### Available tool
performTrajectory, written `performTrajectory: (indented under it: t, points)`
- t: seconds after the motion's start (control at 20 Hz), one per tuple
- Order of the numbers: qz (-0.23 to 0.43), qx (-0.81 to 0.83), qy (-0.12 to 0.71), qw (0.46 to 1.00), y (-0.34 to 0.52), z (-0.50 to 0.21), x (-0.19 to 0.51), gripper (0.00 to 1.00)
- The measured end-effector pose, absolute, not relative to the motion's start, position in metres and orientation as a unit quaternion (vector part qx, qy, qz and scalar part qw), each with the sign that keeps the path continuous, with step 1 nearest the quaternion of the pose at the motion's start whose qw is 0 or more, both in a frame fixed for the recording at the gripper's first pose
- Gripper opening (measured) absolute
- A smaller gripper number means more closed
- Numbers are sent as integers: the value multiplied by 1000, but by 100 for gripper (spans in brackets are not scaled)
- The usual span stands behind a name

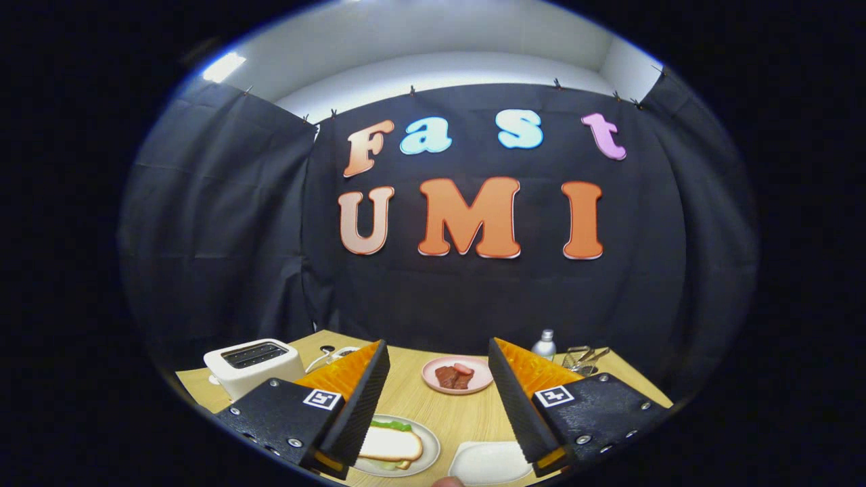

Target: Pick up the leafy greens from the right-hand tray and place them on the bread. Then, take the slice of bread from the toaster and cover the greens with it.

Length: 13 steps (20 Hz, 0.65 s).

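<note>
The fingers (438, 406) are wide open and hold nothing. Bread (389, 444) already covers the greens (392, 425) on the plate (427, 454); a bump could slide it off.

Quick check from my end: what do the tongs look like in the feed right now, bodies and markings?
The tongs are two wedge-shaped fingers with ridged inner faces, set apart and open. Each is mounted on a black textured block with silver screws, and each block carries a small square black-and-white marker.
</note>
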<state>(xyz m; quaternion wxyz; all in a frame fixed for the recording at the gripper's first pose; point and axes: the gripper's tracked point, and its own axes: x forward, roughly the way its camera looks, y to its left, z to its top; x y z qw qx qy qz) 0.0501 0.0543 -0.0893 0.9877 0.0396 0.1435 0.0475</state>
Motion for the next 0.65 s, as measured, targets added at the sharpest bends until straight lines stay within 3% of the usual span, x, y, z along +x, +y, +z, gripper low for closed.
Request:
performTrajectory:
  t: [0.65]
  points:
    - [23, 51, 99, 993, 37, -91, 15, 90]
